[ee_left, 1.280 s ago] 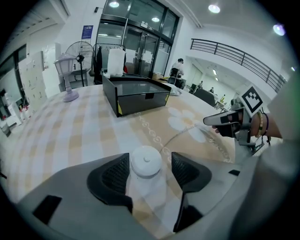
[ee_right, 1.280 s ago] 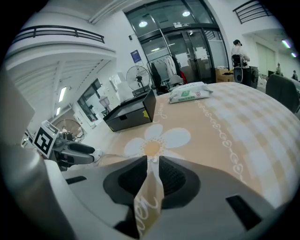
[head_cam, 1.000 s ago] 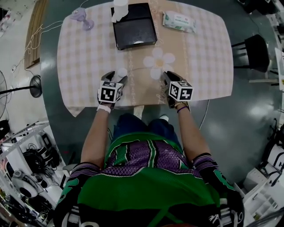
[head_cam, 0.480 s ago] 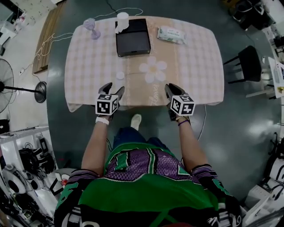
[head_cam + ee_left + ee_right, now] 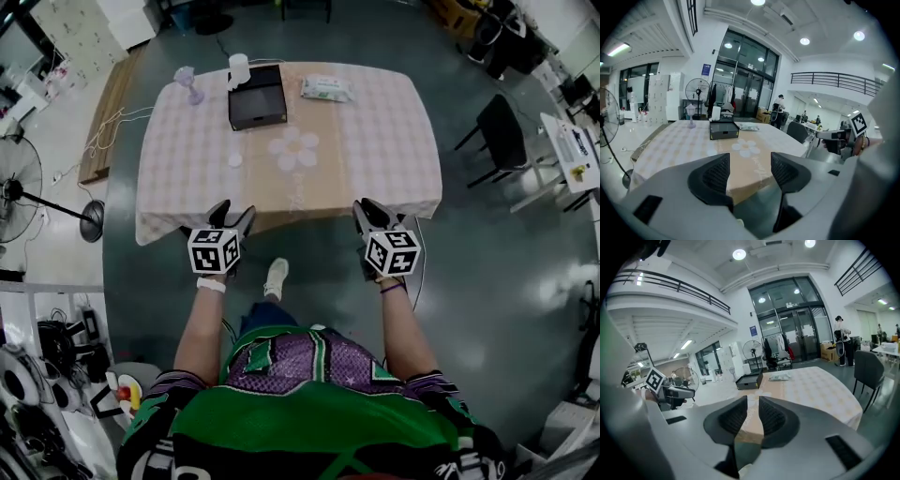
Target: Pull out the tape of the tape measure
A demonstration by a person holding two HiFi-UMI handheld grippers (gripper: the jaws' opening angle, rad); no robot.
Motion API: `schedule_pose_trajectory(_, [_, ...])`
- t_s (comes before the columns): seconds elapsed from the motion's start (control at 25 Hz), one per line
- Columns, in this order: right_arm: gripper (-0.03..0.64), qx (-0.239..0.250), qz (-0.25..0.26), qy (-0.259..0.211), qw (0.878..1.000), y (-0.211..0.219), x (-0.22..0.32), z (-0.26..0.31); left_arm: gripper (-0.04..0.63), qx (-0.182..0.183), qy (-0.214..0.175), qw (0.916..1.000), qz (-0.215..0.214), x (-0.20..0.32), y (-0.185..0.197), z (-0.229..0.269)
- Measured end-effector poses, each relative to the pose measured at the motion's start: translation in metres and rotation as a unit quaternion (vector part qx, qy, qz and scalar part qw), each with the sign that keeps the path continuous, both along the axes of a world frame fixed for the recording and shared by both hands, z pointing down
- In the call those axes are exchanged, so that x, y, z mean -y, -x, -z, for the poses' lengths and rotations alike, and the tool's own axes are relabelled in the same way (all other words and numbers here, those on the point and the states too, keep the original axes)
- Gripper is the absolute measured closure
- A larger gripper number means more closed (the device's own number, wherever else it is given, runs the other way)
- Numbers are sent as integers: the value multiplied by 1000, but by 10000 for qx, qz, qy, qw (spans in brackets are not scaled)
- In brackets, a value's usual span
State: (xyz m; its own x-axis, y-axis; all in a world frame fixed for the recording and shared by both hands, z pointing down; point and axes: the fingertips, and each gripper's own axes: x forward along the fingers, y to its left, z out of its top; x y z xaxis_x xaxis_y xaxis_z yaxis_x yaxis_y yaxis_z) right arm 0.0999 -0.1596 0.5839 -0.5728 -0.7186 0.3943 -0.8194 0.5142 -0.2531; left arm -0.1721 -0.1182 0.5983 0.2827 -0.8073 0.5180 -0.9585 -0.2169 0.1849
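Note:
A small white round object (image 5: 234,160), probably the tape measure, lies on the checked tablecloth (image 5: 187,178) left of a flower pattern (image 5: 292,148); no tape shows. Both grippers hang in the air just short of the table's near edge, well apart from that object. The left gripper (image 5: 232,212) (image 5: 750,161) is open with a wide bare gap between its jaws. On the right gripper (image 5: 370,208) (image 5: 753,404) the jaws stand close together with a narrow gap and nothing in it. Each gripper also appears at the side of the other's view, the right gripper (image 5: 839,136) and the left gripper (image 5: 670,392).
A black tray (image 5: 257,105), a white cup (image 5: 238,67), a purple stemmed object (image 5: 187,80) and a wipes packet (image 5: 326,88) stand at the table's far side. A black chair (image 5: 497,131) is to the right, a standing fan (image 5: 19,187) to the left.
Both grippers have risen and drawn back from over the tabletop to just short of its near edge. The table looks smaller and farther away. Neither gripper's jaw gap has visibly changed.

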Motion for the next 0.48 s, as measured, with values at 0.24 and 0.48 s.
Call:
schedule_pose_trajectory(0.24, [551, 120, 157, -546, 9983, -41, -58, 56, 298, -230, -462, 9986, 102, -68, -37, 54])
schedule_pose_trajectory(0.48, [551, 382, 57, -987, 9944, -70, -109, 114, 302, -99, -1129, 9935, 105, -126, -54, 121])
